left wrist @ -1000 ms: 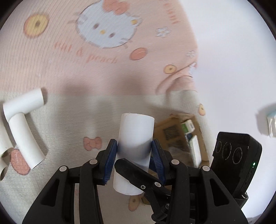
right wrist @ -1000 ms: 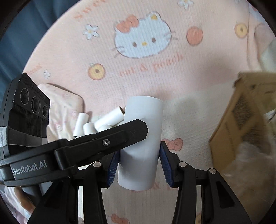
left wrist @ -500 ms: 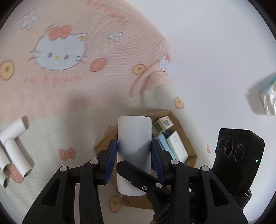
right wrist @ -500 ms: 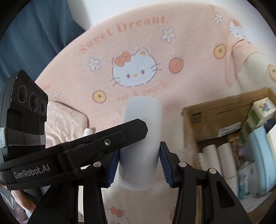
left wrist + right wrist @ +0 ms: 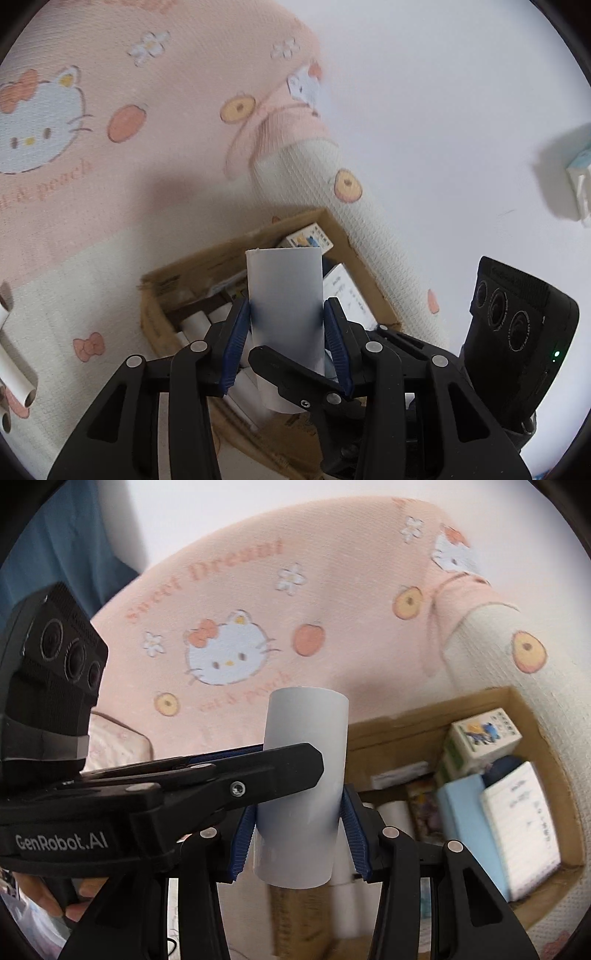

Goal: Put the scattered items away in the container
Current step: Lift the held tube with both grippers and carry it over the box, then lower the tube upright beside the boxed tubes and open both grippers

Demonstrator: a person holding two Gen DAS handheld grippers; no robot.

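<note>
While both my left gripper (image 5: 286, 334) and right gripper (image 5: 299, 827) hold one white tube (image 5: 301, 786) upright, the cardboard box (image 5: 532, 716) lies just below, slightly right.

Both grippers have swung toward the cardboard box (image 5: 159, 295), which a second ago sat at the right edge of each view. In the left wrist view it now fills the centre behind the held white tube (image 5: 284, 295), and the loose tubes (image 5: 14, 376) have slid to the lower-left edge. In the right wrist view, the box (image 5: 391, 731) and its contents fill the right half.
</note>
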